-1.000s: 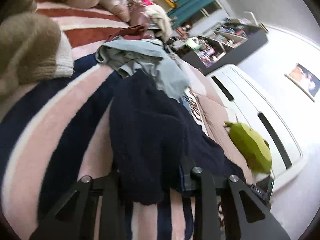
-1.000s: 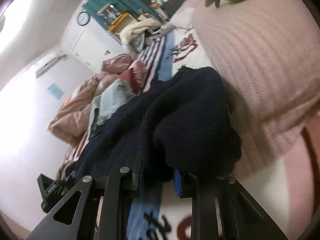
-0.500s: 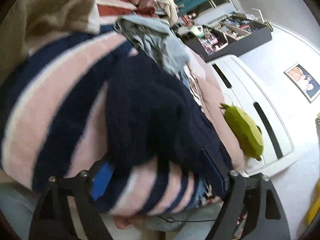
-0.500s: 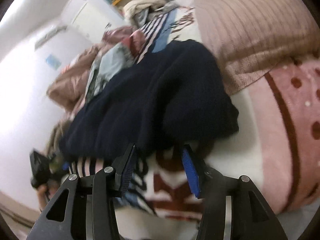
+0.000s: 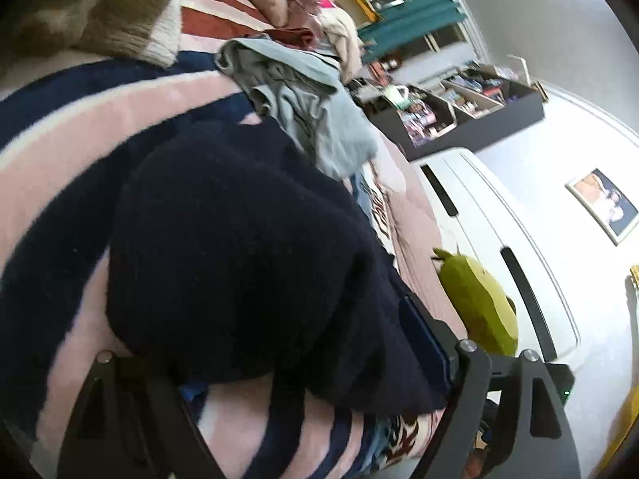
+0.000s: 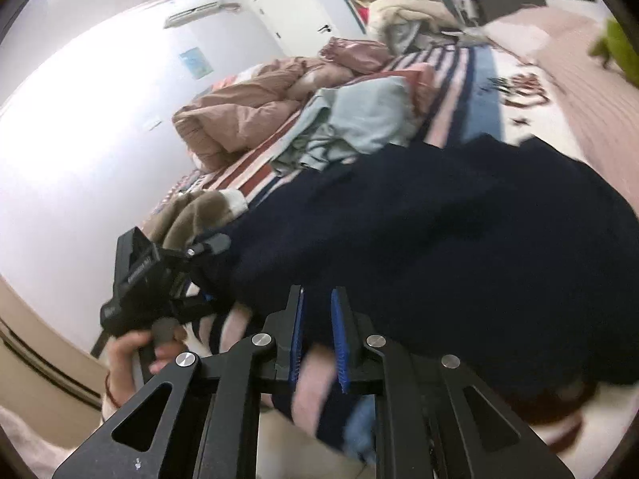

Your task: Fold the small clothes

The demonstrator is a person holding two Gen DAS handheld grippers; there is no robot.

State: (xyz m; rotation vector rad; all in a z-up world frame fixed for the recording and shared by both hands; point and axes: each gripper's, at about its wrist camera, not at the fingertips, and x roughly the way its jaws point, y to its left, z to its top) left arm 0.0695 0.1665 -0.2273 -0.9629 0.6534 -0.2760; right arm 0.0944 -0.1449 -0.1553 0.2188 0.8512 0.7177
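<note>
A dark navy knit garment lies bunched on the pink-and-navy striped blanket. My left gripper stands open wide at its near end. The fabric bulges between the fingers, and the left pad is hidden under it. In the right wrist view the same garment spreads across the bed. My right gripper is at its near edge with the jaws closing. The blue pads are almost together and dark fabric sits between their tips. A hand holds the left gripper at the garment's left end.
Crumpled light blue-grey clothes lie just beyond the navy garment. A brown fuzzy garment sits at the far left and a pink duvet further back. A green plush toy rests on the right by a white cabinet.
The left jaws opened wide and let go of the navy fabric. The right gripper let go, swung left along the near edge, and its jaws narrowed again there.
</note>
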